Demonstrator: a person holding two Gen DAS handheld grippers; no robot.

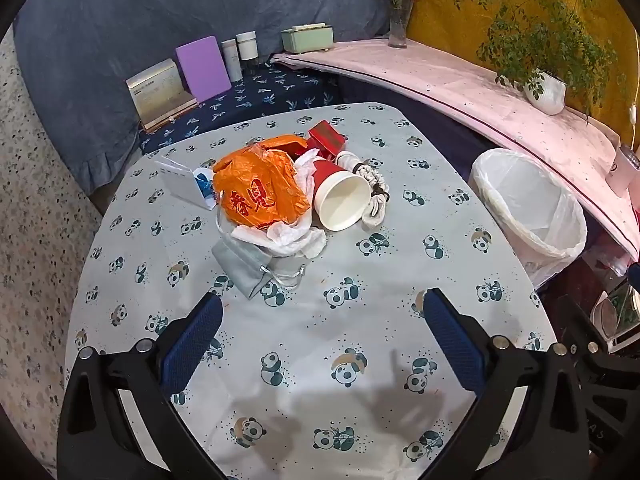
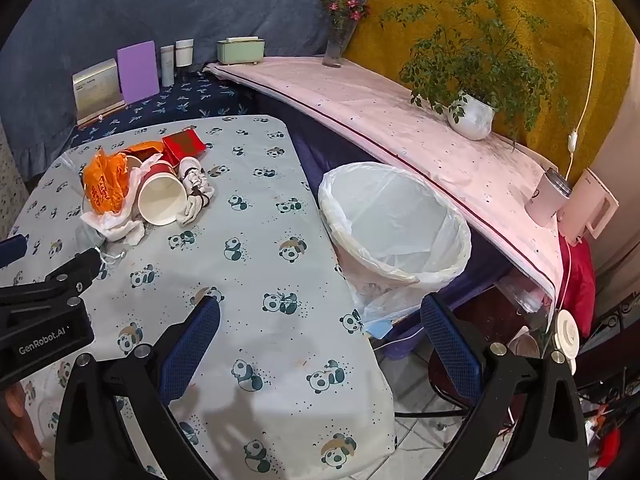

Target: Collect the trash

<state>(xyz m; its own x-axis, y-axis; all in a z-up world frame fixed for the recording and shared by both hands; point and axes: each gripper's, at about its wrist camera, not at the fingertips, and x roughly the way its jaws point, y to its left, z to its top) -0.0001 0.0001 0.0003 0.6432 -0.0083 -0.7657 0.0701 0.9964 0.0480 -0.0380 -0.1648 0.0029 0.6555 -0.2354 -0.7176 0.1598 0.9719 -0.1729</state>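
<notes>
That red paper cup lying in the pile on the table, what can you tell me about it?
The red paper cup looks like thin paper, red outside and plain white inside. It lies tipped on its side on the panda-print tablecloth, its open mouth facing the cameras, apparently empty. Crumpled white paper and an orange plastic bag press against one side, a bundle of white cord against the other.

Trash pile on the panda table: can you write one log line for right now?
left gripper: open, empty | right gripper: open, empty | orange plastic bag, red paper cup: on table | lined trash bin: beside table
</notes>
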